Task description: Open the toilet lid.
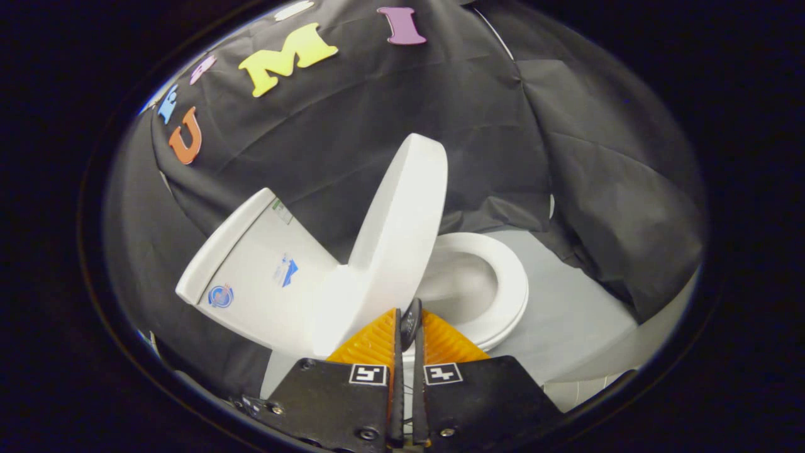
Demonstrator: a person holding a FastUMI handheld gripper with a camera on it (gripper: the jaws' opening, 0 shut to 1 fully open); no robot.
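The white toilet lid (402,226) stands raised, nearly upright, between the tank (258,264) and the seat ring (510,296). The bowl (459,283) lies uncovered beyond it. My gripper (409,313) is at the lid's near rim, its fingers almost together. A small dark round tab (412,322) sits pinched between the fingertips, right against the lid's edge. Whether the tab is fixed to the lid is hidden by the fingers.
Black cloth (390,119) hangs close behind and around the toilet. A pale grey floor (572,308) spreads beside the seat, and more folded black cloth (629,207) stands past it.
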